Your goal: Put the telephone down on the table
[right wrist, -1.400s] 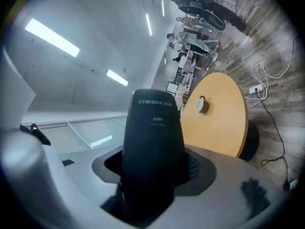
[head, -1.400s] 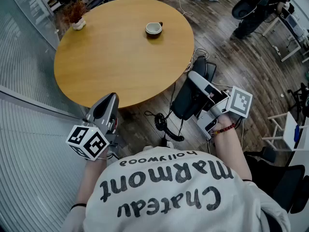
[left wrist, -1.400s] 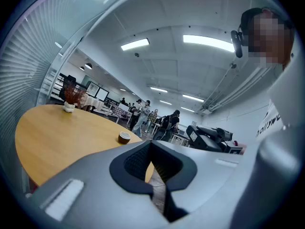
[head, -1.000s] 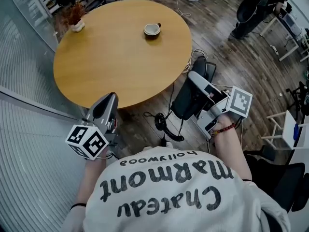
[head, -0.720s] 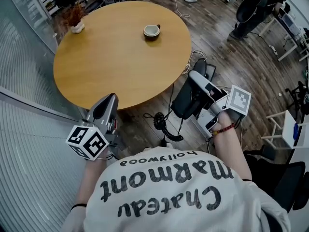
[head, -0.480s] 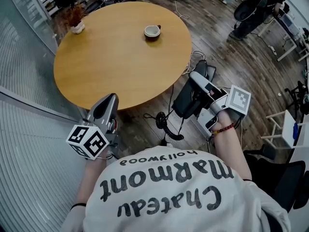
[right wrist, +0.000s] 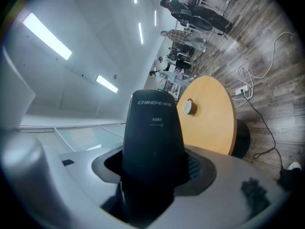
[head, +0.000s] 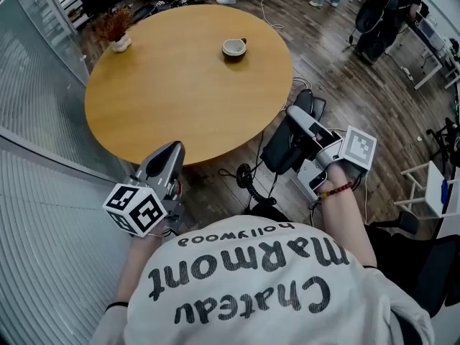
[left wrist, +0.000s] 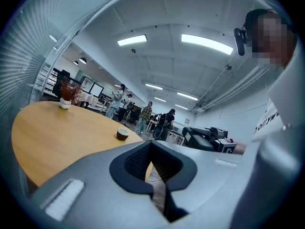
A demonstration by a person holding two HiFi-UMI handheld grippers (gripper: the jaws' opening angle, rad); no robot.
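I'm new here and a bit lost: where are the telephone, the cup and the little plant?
telephone [head: 279, 152], head view, on its black body.
cup [head: 233, 47], head view, on the middle of its bowl.
plant [head: 113, 25], head view, on its brownish sprigs.

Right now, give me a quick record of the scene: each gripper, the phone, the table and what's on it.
right gripper: shut on the black telephone
left gripper: jaws together, nothing between them
telephone position: held over the floor beside the table, not on it
cord: coiled, hanging below the telephone
table: round, wooden
on table: cup and small potted plant, both toward the far edge
task status: telephone not yet set down
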